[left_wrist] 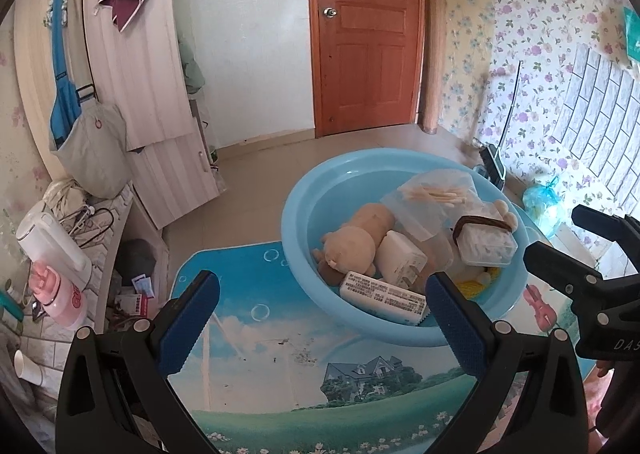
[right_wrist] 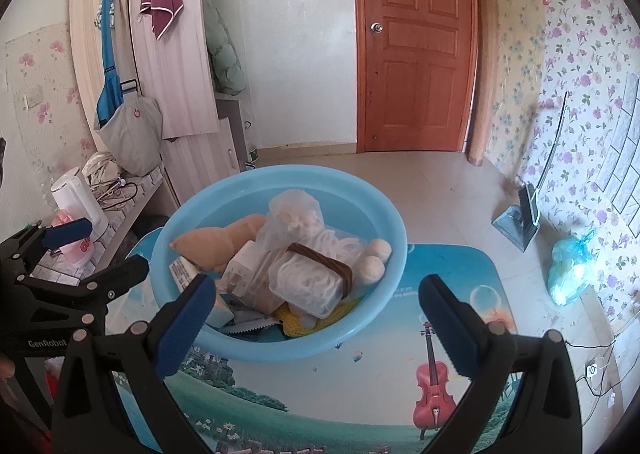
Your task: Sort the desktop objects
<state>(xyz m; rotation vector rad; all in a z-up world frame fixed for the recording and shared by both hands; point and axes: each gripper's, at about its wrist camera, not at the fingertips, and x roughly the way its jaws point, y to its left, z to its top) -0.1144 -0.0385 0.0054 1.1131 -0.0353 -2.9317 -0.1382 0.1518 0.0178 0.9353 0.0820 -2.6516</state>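
While grippers gape, one basin (right_wrist: pixel 384 222).

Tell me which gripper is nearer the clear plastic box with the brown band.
Right gripper, just before the clear plastic box. The left gripper sits farther off to its left.

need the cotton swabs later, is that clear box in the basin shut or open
Shut: the clear box has its lid on, with a brown band strapped across it.
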